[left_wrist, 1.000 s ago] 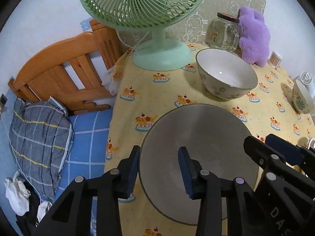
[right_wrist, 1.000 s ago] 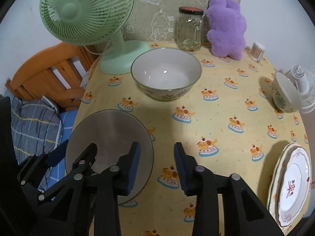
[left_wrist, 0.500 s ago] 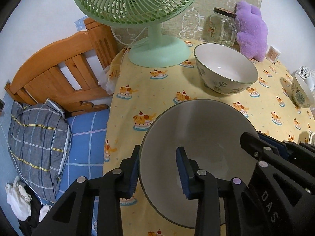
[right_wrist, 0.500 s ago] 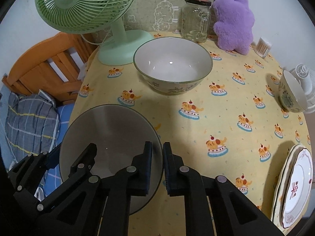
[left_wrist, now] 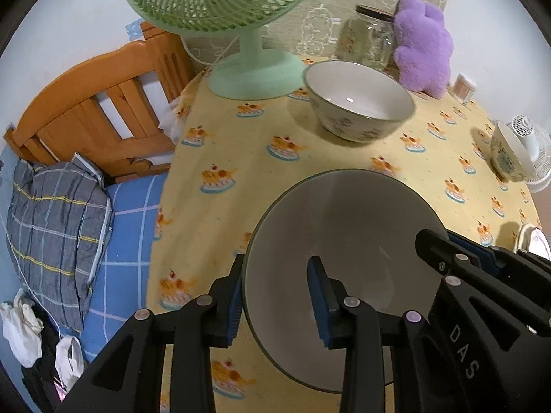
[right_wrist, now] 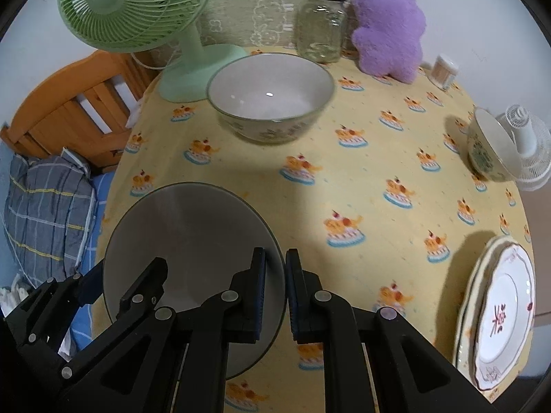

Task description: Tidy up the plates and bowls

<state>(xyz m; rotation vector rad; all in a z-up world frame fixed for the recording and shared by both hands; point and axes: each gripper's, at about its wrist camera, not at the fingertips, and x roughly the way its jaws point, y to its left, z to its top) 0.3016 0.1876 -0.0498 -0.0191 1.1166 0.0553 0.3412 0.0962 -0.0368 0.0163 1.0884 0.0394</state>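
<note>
A large grey bowl (left_wrist: 361, 227) (right_wrist: 193, 234) sits between both grippers near the table's front left edge. My left gripper (left_wrist: 275, 296) straddles its left rim, one finger outside and one inside against the sloping wall. The right gripper (right_wrist: 275, 289) is shut on the opposite rim and shows in the left wrist view too. A big patterned bowl (right_wrist: 272, 99) (left_wrist: 358, 103) stands further back. At the right edge a smaller patterned bowl (right_wrist: 489, 151) leans, and stacked plates (right_wrist: 506, 306) lie front right.
A green fan (right_wrist: 193, 72), a glass jar (right_wrist: 322, 27), a purple plush toy (right_wrist: 389, 27) and a toothpick pot (right_wrist: 444, 70) line the back. A small white fan (right_wrist: 527, 144) is behind the small bowl. Left of the table is a wooden bed frame (left_wrist: 96, 110).
The right gripper's jaws closed from apart onto the grey bowl's right rim. The left jaws narrowed slightly on the left rim. Both grippers and the bowl shifted a little across the table.
</note>
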